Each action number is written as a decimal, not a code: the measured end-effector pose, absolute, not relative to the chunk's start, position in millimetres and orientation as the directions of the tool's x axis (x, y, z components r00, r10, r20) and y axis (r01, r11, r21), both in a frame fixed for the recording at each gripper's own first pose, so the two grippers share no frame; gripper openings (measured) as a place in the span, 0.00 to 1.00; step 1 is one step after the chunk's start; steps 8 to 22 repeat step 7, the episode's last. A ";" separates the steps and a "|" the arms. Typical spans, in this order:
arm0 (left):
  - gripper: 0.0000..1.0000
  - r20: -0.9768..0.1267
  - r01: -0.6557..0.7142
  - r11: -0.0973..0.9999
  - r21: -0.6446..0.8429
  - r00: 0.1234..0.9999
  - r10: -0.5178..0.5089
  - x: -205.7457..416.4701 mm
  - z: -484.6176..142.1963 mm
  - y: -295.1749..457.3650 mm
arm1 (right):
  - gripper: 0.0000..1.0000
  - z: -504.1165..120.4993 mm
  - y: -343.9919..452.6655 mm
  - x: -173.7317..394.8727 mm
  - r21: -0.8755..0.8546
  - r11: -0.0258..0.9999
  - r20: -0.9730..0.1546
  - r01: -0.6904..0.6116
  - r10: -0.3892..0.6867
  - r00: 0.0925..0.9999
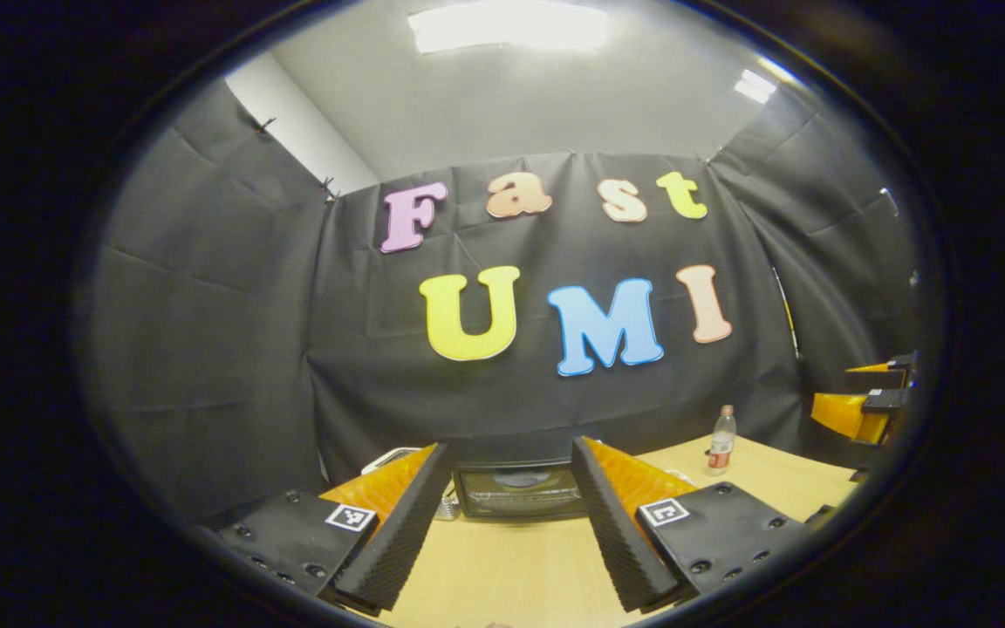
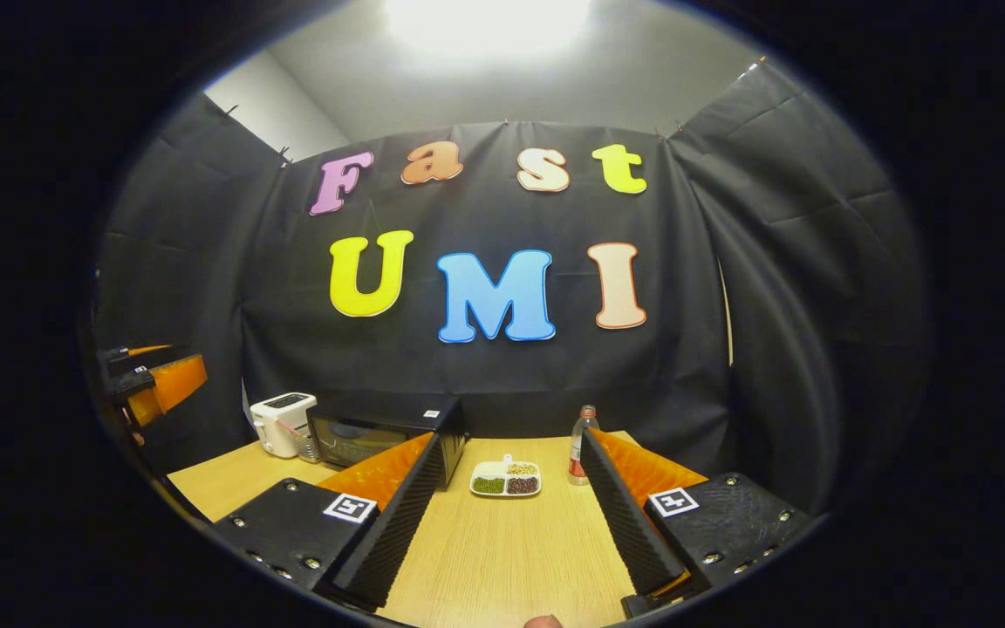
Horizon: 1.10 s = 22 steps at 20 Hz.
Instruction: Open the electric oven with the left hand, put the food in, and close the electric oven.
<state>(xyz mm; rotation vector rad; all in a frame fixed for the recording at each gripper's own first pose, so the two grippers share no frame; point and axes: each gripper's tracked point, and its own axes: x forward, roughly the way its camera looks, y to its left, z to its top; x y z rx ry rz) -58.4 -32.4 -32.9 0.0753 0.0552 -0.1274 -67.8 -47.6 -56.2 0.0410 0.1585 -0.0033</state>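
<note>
One closed electric oven point(image 2: 385, 436) stands on the table point(image 2: 502, 549), one toaster point(image 2: 280, 423) touching its left, one food tray point(image 2: 506, 479) and one bottle point(image 2: 583, 445) right of it; left gripper point(image 1: 509, 532) and right gripper point(image 2: 502, 532) are spread, empty.

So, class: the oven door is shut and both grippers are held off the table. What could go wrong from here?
1. The bottle stands right beside the food tray; the right gripper could topple it when reaching.
2. The toaster sits close against the oven, so the left gripper has little room on that side when swinging the door.
</note>
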 end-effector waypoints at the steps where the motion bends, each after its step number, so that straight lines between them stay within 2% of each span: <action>1: 0.98 -0.054 0.128 0.989 0.073 0.991 -0.124 -58.1 -30.7 -28.8 | 0.98 -53.4 -47.0 -69.4 0.039 0.999 -0.150 0.009 -0.003 0.989; 22: 0.98 -0.057 0.128 0.990 0.067 0.991 -0.124 -62.9 -19.2 -21.2 | 0.98 -47.3 -45.2 -74.7 0.009 1.000 -0.142 0.014 -0.013 0.990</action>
